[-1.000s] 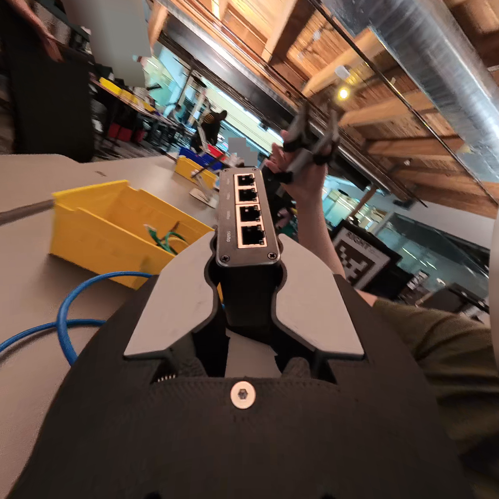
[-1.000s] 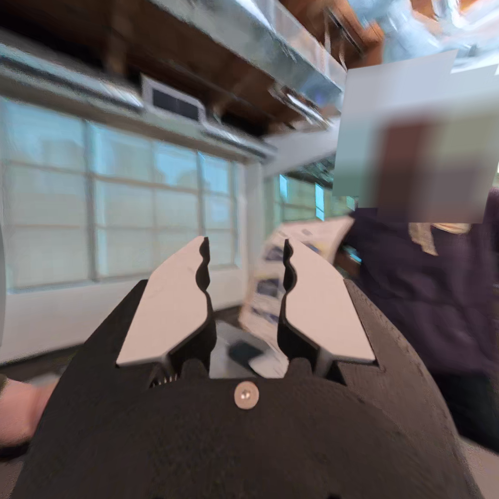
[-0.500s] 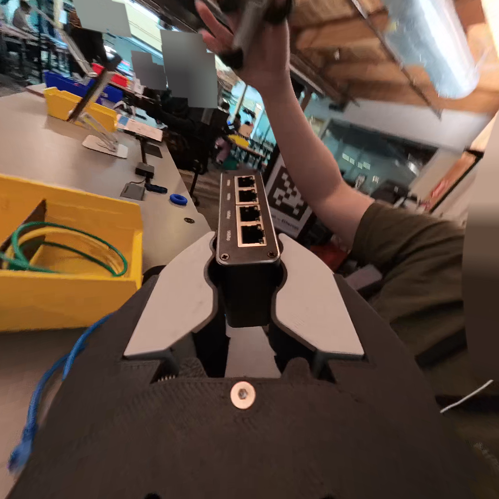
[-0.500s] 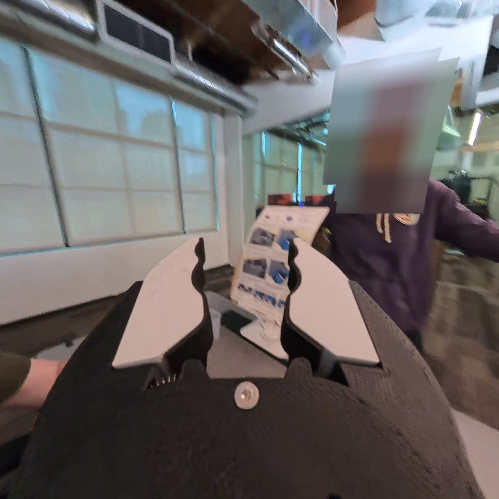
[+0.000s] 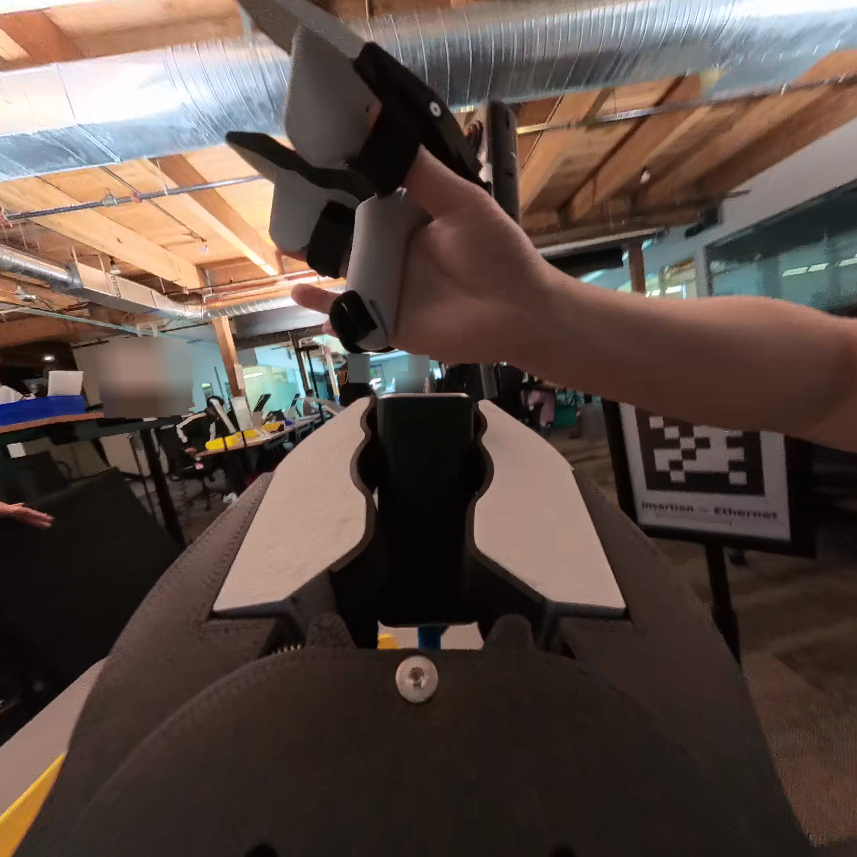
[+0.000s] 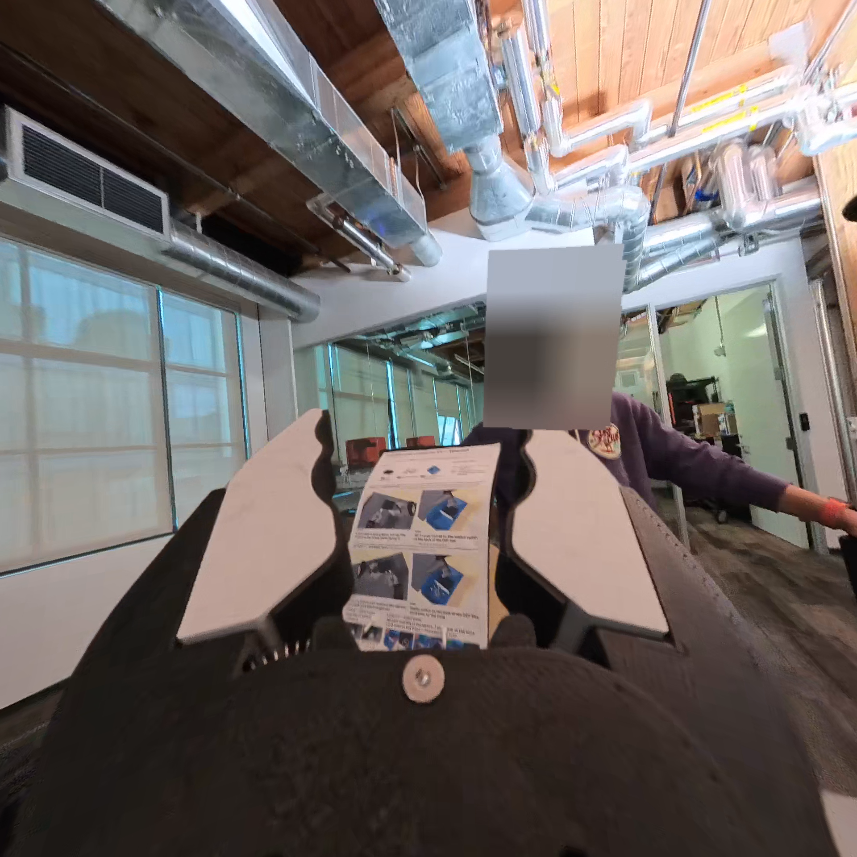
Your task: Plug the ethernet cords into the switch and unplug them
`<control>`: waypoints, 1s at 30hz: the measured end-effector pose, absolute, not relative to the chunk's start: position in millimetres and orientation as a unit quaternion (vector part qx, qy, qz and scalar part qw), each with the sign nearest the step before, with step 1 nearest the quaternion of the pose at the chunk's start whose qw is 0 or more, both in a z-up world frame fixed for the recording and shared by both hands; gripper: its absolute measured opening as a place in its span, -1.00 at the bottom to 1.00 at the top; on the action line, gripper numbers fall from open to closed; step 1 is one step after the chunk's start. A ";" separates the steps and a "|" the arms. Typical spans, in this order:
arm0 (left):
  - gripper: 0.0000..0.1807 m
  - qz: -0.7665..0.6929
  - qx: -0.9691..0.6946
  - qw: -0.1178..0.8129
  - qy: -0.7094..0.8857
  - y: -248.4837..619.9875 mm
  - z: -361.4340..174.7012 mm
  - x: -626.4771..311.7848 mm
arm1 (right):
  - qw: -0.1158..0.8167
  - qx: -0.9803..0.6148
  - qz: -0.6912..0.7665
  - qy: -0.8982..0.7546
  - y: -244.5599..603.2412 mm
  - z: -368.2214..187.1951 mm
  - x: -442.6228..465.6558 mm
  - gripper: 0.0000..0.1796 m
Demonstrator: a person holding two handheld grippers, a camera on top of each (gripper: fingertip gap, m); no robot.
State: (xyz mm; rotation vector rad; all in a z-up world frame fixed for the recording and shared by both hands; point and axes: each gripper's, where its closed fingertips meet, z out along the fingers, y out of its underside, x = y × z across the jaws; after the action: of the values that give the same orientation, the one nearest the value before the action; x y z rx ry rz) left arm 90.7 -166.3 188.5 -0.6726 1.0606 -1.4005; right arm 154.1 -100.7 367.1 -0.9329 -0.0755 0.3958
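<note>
My right hand holds up my right tool, its fingers spread wide and empty, with a printed sheet and a person in a purple top beyond. My left tool is clamped on the black switch, pointing level at a distant checkered sign. Its ports are out of sight.
</note>
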 end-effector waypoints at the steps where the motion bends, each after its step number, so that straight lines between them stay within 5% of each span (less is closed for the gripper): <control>1: -0.60 -0.610 -0.288 0.587 0.448 -167.1 191.5 92.8 | 0.878 -0.439 0.184 -0.046 -104.8 371.0 149.8 -0.16; 9: -0.60 -0.635 -0.254 0.566 0.460 -183.0 217.3 103.5 | 0.871 -0.446 0.203 -0.044 -110.2 361.2 132.8 -0.16; 30: -0.60 -0.431 -0.177 0.628 0.624 -206.6 178.4 107.2 | 0.868 -0.462 0.174 -0.053 -111.2 359.3 128.6 -0.16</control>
State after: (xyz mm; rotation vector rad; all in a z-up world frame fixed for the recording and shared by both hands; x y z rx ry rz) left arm 107.2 -206.6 178.4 -0.4067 1.4298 -0.9876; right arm 128.6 -111.2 359.3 -0.9678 -0.1113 0.3649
